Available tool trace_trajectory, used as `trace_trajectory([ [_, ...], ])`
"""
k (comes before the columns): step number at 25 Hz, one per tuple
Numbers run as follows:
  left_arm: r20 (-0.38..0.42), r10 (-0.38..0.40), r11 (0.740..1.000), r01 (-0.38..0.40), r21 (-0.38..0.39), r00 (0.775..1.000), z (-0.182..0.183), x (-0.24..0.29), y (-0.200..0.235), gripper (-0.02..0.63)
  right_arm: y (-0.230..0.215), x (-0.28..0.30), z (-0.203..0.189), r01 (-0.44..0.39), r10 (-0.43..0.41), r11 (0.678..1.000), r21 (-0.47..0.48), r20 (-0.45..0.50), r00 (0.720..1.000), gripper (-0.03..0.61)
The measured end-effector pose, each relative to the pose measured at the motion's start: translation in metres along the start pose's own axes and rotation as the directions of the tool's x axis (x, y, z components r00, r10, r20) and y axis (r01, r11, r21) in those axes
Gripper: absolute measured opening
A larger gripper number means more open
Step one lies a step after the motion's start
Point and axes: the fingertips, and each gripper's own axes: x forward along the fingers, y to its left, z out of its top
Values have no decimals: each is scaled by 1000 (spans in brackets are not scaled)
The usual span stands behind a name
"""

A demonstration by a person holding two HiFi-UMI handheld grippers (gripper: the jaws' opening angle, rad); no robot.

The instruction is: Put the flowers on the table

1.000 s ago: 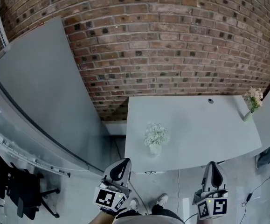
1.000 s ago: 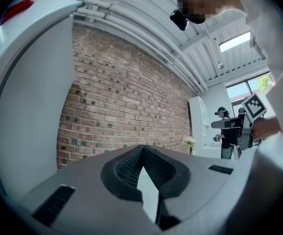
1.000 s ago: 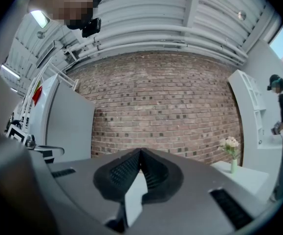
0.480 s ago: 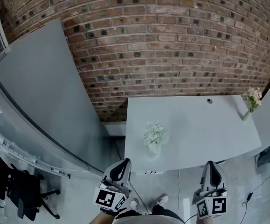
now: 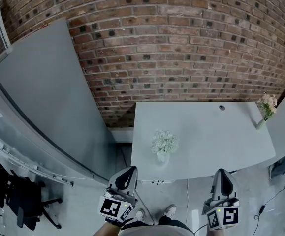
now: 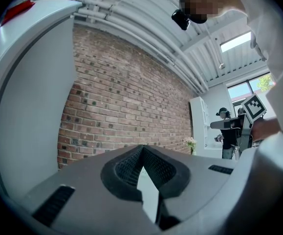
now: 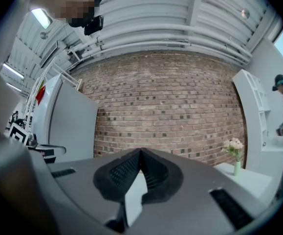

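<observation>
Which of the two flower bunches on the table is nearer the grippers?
The white bunch, near the front edge of the table. The pinkish bunch in a vase stands at its far right corner.

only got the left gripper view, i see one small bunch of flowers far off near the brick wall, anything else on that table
Observer: Yes. The head view shows white flowers in a vase, standing near the front left of the table.
Operator: and the bunch i can see, where is it on the table
Observer: That small bouquet is at the table's far right corner, well apart from the white flowers.
Operator: is the right gripper carrying anything
Observer: No. The right gripper has its jaws together with nothing between them.
Operator: are the grippers over the table
Observer: No. The left gripper and the right gripper both sit short of the table's front edge, above the floor.
</observation>
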Motion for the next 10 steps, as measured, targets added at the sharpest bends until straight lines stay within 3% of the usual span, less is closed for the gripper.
trace_trajectory([
  [10,-12,3,1000,-3,-6,1000,-4,12,-3,8,-11,7,-2,2,-2,1000,3,-5,1000,15],
])
